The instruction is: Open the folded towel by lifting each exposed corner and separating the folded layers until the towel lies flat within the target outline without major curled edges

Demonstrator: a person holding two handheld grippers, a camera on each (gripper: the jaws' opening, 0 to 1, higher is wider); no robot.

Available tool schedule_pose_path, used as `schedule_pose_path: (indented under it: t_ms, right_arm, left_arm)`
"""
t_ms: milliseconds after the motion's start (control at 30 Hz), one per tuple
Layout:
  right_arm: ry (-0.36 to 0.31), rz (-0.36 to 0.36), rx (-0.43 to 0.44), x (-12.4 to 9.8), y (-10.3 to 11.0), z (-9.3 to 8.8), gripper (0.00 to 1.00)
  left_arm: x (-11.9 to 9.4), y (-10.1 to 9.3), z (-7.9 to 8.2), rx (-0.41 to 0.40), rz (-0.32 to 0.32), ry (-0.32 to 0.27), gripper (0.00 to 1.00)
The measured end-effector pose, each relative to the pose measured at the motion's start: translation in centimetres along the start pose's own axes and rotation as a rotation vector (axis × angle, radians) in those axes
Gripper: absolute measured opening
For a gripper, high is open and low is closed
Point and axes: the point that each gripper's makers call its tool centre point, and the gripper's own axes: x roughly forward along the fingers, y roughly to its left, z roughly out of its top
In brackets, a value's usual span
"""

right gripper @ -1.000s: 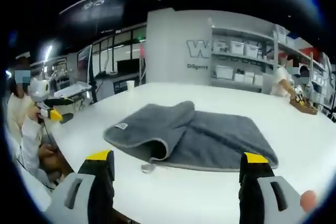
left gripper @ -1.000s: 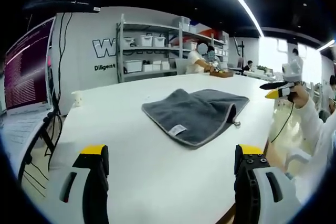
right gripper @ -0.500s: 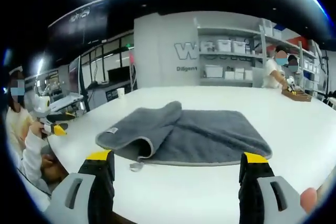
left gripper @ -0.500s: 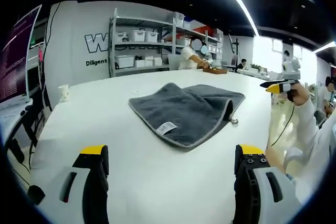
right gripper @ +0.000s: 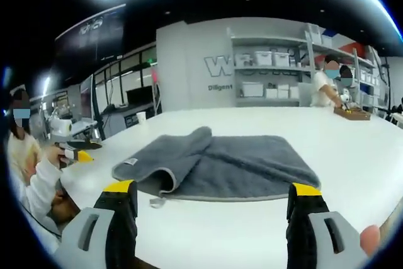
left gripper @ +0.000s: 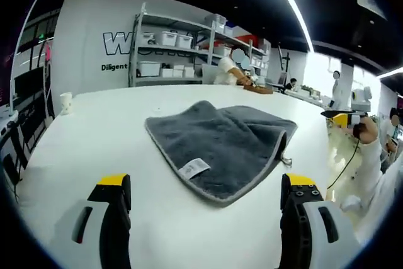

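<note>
I am holding my left gripper [left gripper: 200,188] with its jaws spread wide and gripping nothing, hovering above the white table [left gripper: 94,137] short of the grey towel [left gripper: 217,137]. My right gripper [right gripper: 213,194] is likewise gaping empty over the table edge. The towel is lying folded mid-table, one layer curling over, its label [left gripper: 193,167] facing up. Farther off, a paper cup [left gripper: 66,102] is standing, and shelves [left gripper: 182,48] are lining the wall.
</note>
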Motion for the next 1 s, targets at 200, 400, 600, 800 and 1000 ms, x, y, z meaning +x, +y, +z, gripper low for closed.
schedule_pose_path:
  t_ms: [200, 400, 600, 800, 1000]
  right_arm:
    - [-0.004, 0.044, -0.005, 0.0, 1.2, 0.0, 0.99]
    - [-0.035, 0.055, 0.01, -0.9, 1.0, 0.8, 0.99]
    - [-0.076, 0.047, 0.012, -2.1, 0.6, 1.8, 0.99]
    - [-0.102, 0.039, 0.012, -2.9, 0.2, 2.4, 0.99]
    - [-0.11, 0.046, 0.014, -3.3, 0.1, 2.5, 0.98]
  left_arm:
    - [2.7, 1.4, 1.7, 0.042, 0.044, 0.02, 0.91]
    - [6.4, 3.8, 2.5, 0.127, 0.09, 0.07, 0.91]
    - [10.2, 5.2, 2.0, 0.021, 0.058, 0.076, 0.82]
    - [11.9, 6.7, 1.2, -0.036, 0.078, 0.077, 0.74]
    - [13.2, 8.2, 1.1, -0.045, 0.09, 0.072, 0.56]
